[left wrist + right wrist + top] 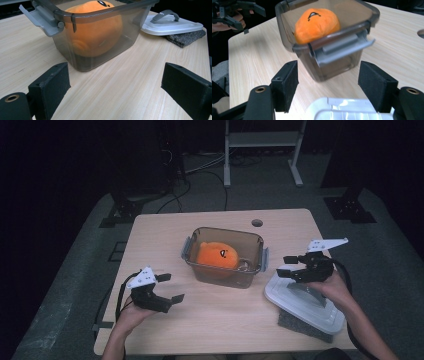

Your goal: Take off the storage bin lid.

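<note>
Orange plush toy inside clear container at table centre. White lid near right edge, under right tongs, released. Left tongs released near front-left corner.

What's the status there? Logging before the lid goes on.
Left gripper open, empty. Right gripper open above white lid. Orange plush in open container. Nothing in the way.

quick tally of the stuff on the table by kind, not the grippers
clear grey container: 1
orange plush toy: 1, inside the container
white lid: 1
dark grey pad: 1, under the lid
total: 4
</note>
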Action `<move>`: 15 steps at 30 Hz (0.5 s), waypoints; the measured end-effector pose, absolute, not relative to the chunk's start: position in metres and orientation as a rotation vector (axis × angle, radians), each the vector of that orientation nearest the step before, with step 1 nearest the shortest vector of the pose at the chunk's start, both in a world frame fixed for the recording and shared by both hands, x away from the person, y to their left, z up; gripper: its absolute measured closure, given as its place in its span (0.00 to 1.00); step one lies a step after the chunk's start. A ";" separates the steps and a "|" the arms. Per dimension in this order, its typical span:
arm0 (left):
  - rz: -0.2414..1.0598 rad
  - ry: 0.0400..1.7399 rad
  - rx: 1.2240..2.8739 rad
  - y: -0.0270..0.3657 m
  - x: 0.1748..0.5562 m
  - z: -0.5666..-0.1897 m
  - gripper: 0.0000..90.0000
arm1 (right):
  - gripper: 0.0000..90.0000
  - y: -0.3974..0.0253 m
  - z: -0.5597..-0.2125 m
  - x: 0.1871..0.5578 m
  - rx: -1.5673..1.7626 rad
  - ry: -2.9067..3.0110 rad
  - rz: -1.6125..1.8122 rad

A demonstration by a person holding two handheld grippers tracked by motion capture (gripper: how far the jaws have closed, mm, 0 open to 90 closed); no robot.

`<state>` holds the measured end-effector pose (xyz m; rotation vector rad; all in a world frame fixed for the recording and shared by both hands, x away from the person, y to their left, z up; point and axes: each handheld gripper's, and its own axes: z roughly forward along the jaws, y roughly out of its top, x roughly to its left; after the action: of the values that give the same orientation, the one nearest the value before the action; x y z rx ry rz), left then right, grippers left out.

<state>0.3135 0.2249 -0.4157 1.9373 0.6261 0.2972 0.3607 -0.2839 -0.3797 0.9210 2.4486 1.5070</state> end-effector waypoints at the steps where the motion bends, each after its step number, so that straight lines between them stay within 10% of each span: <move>1: 0.296 0.626 1.938 0.225 0.313 -0.416 0.08 | 0.34 -0.286 -0.381 0.359 0.926 2.449 1.505; 15: 0.296 0.627 1.942 0.224 0.313 -0.416 0.08 | 0.34 -0.311 -0.409 0.344 0.996 2.437 1.460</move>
<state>0.3127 0.2237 -0.4164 1.9416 0.6269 0.2959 0.3437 -0.3110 -0.4092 0.9963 2.4366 1.4598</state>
